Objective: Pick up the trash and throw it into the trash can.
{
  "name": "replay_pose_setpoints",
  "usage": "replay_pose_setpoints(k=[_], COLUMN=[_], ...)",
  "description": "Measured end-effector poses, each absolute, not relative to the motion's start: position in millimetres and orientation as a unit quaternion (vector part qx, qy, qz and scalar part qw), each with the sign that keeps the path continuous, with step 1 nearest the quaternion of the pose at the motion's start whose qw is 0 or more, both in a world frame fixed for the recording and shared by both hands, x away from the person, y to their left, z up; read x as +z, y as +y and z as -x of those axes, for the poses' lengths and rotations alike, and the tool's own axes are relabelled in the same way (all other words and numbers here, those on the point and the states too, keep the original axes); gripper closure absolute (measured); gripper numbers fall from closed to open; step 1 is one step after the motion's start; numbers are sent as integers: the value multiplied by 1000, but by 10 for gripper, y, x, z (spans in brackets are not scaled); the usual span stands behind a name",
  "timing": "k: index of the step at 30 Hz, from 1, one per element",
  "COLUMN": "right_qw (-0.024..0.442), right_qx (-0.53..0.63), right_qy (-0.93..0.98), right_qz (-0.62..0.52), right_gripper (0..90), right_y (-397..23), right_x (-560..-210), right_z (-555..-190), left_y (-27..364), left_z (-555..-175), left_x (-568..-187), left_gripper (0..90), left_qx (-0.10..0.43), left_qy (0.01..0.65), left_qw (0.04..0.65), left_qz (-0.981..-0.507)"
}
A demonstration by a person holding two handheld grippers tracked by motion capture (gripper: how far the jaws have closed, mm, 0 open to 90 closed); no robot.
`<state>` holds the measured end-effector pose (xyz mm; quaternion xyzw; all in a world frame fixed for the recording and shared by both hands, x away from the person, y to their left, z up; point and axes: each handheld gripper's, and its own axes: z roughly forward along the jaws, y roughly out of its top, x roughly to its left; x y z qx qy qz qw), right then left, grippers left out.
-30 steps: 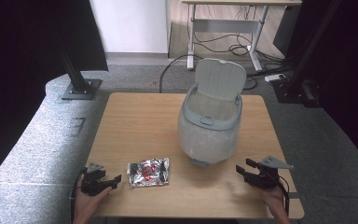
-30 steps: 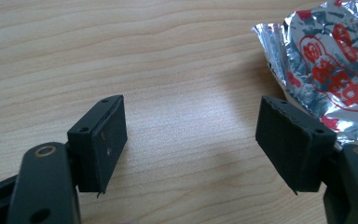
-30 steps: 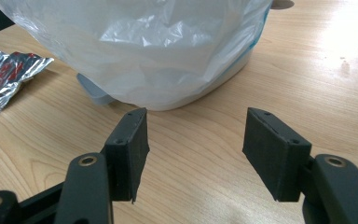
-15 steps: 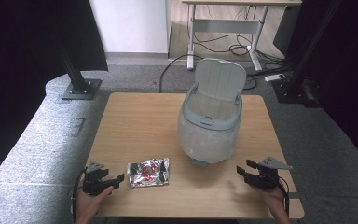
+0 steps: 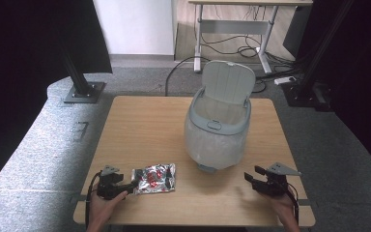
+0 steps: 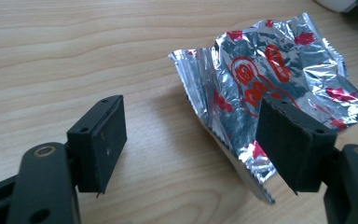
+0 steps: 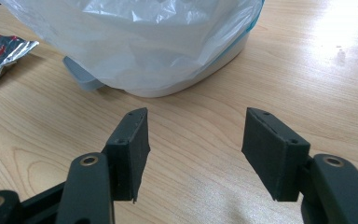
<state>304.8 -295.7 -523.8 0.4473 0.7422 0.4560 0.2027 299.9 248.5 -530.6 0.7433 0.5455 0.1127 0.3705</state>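
Note:
A crinkled silver foil wrapper (image 5: 154,178) with red print lies flat near the table's front left. My left gripper (image 5: 125,186) is open right at its left edge; in the left gripper view the wrapper (image 6: 279,84) lies partly between the jaws, under the right-hand one, with the gripper (image 6: 191,140) low over the wood. A grey bin (image 5: 218,126) lined with a clear plastic bag stands mid-table, lid up. My right gripper (image 5: 251,180) rests open at the front right, aimed at the bin's base (image 7: 144,60), with nothing between the jaws of the gripper (image 7: 193,144).
The wooden table (image 5: 145,125) has free room at the left and behind the wrapper. Beyond the table stand black stands (image 5: 79,84), a desk frame (image 5: 232,29) and floor cables. The front edge runs just below both hands.
My left gripper has edged slightly right toward the wrapper's left edge. The right gripper, the wrapper and the bin hold their places.

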Motion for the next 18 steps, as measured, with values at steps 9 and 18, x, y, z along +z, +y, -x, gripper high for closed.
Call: replay_pose_setpoints(k=[9,18], right_qw=[205,206], right_qx=[459,469], right_qy=[738,725], right_qz=[-450,-460], right_gripper=[401,406], right_y=[-2961,-3015], right_x=[-5222,-5195], right_z=[-3035,-3012], left_y=[2302,2249], left_z=[-3046,-3022], left_x=[-5352,-5367], left_gripper=[419,632], left_qx=[111,115], left_qy=[532,532], left_qw=[355,348], left_qz=[-761,-764])
